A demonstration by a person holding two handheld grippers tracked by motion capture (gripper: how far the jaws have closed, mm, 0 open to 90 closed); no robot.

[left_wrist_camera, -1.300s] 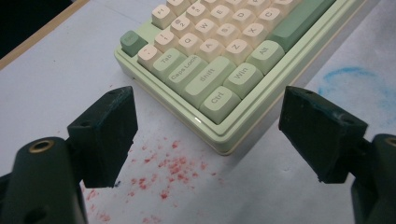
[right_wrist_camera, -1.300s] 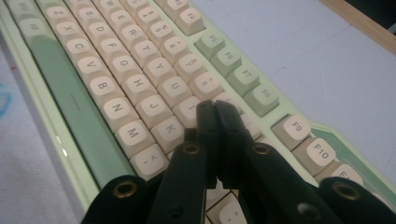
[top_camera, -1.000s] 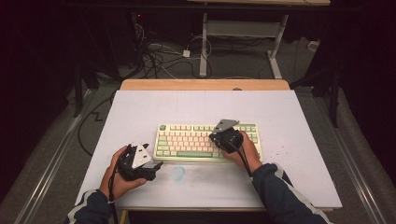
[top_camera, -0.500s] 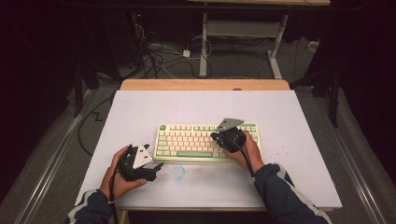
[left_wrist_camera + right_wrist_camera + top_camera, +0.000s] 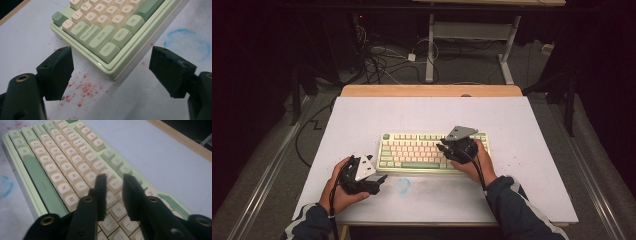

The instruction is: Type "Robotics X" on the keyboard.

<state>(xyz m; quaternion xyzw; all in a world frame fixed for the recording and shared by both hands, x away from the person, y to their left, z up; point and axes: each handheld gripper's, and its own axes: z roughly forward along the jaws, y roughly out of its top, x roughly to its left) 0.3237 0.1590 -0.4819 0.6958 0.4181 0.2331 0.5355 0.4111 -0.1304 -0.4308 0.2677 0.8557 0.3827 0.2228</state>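
A pale green keyboard [image 5: 422, 151] with cream keys lies across the middle of the white table [image 5: 512, 125]. My left gripper [image 5: 379, 178] rests on the table just off the keyboard's near-left corner. In the left gripper view it [image 5: 111, 53] stands wide open, and the corner with the Ctrl key [image 5: 109, 52] lies ahead between the jaws without touching them. My right gripper [image 5: 443, 148] hovers low over the right half of the keys. Its jaws [image 5: 115, 178] have just been opening and stand a narrow gap apart, with nothing gripped; keycaps [image 5: 75, 176] show beneath them.
A faint blue ring [image 5: 402, 185] marks the table in front of the keyboard. Red specks [image 5: 85, 91] lie near its left corner. A wooden strip [image 5: 432, 90] edges the far side. Cables [image 5: 377, 65] and a desk frame [image 5: 472, 35] stand on the floor beyond.
The right gripper has barely shifted over the keyboard's right half. The left hand and gripper have kept still.
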